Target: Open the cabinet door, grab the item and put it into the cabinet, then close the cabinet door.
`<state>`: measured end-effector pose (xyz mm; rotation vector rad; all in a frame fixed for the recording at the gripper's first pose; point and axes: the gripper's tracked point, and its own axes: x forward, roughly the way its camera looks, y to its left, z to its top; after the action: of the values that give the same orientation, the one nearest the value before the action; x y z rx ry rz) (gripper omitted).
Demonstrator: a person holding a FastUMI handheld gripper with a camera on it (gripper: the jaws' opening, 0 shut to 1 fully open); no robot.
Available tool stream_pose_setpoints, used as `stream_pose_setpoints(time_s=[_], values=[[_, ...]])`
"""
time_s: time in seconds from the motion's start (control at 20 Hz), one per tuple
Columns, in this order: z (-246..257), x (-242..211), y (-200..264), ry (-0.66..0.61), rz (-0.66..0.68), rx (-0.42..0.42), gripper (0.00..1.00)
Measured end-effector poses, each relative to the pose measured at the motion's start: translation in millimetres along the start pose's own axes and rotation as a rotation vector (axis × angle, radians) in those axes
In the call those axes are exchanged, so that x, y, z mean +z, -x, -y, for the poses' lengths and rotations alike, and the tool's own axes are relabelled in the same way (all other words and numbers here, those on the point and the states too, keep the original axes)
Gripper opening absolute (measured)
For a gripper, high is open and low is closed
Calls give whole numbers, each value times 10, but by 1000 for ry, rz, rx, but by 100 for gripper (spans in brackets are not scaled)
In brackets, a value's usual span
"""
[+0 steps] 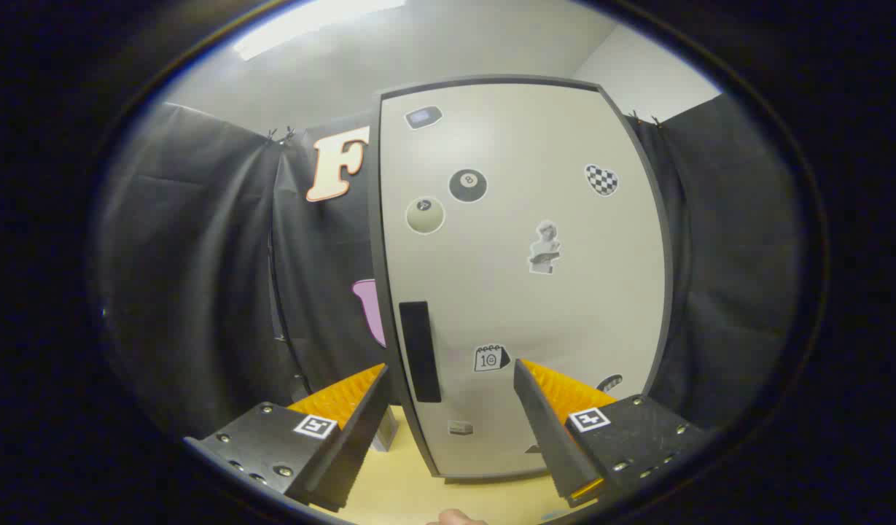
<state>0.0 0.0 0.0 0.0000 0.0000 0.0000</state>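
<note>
A tall pale cabinet (520,277) with a dark frame stands just ahead of me, its door shut and covered with several stickers. A black vertical handle (420,351) sits near the door's left edge, low down. My gripper (451,379) is open, its two fingers spread wide in front of the lower door. The handle shows in the gap between the fingers, closer to the left finger (349,408), and nothing is held. I cannot see the item that goes into the cabinet.
The cabinet rests on a light wooden tabletop (418,492). Black cloth walls (200,277) hang to the left and right of it. A small grey object (386,434) stands by the cabinet's lower left corner. A fingertip (455,518) peeks in under the fingers.
</note>
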Motion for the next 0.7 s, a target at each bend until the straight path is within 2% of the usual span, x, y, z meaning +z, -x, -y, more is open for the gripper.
stream_pose_setpoints(time_s=[0.55,0.6,0.7], values=[[-146,-104,-260,44,-16,23,99],[-163,-97,-281,39,-14,23,98],[-198,-91,-333,36,-7,25,87]])
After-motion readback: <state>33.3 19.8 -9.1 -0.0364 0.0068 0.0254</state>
